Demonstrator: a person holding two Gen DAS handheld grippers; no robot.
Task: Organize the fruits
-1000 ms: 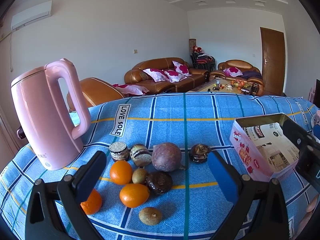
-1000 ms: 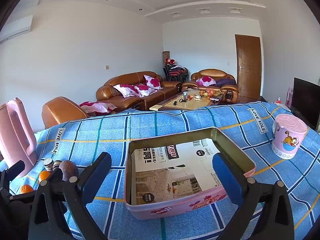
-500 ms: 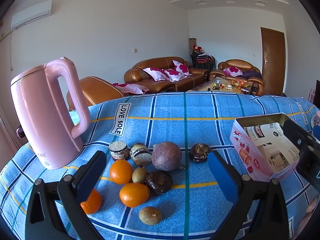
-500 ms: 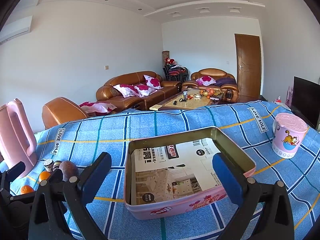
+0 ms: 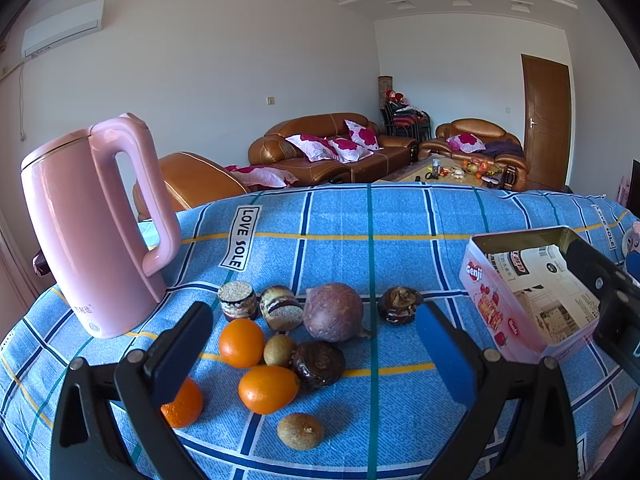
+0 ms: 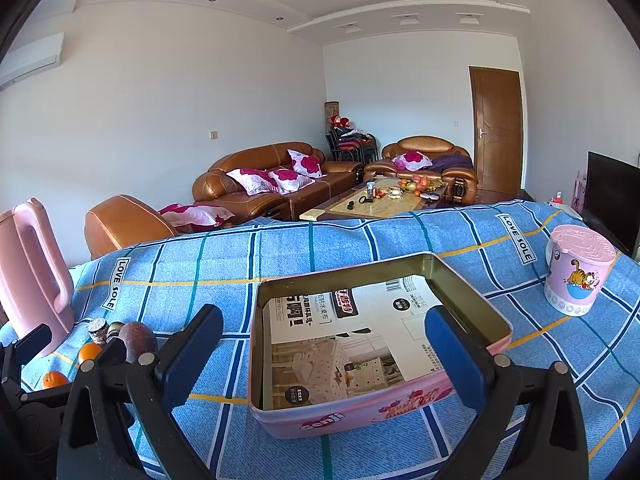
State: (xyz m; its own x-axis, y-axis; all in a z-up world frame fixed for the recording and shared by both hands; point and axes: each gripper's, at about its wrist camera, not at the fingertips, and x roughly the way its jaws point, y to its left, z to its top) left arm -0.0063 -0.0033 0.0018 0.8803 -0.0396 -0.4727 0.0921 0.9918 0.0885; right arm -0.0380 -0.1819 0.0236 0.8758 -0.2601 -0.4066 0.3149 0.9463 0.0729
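Nearest you: your left gripper point(image 5: 316, 352), fingers wide apart, nothing between them, held above the fruit. Your right gripper point(image 6: 324, 352), fingers likewise spread and empty, sits over the near edge of the pink tin point(image 6: 280, 420).

Fruit, all loose on the blue checked cloth point(image 5: 360, 248), left of the tin:
- kiwi point(image 5: 301, 431), nearest, alone.
- orange point(image 5: 182, 404), near left, partly hidden behind your left finger.
- orange point(image 5: 268, 389), touching a dark wrinkled fruit point(image 5: 319, 363) on its right.
- small kiwi point(image 5: 279, 350), between that dark fruit and another orange point(image 5: 241, 343).
- purple passion fruit point(image 5: 333, 312), centre, just behind the cluster.
- two banded brown pieces point(image 5: 238, 301) and point(image 5: 281, 307), side by side, left of the passion fruit.
- dark shrivelled fruit point(image 5: 399, 305), apart to the right, close to your right-hand finger.

Tin: open, lined with printed paper point(image 6: 360, 340), no fruit inside.

Surroundings: pink kettle point(image 5: 92, 232), upright at far left of the fruit, handle towards them. Pink cartoon cup point(image 6: 578, 286), lidded, far right of the tin. Beyond the table: brown leather sofas point(image 6: 272, 184), a cluttered coffee table point(image 6: 380, 200), a wooden door point(image 6: 498, 132).
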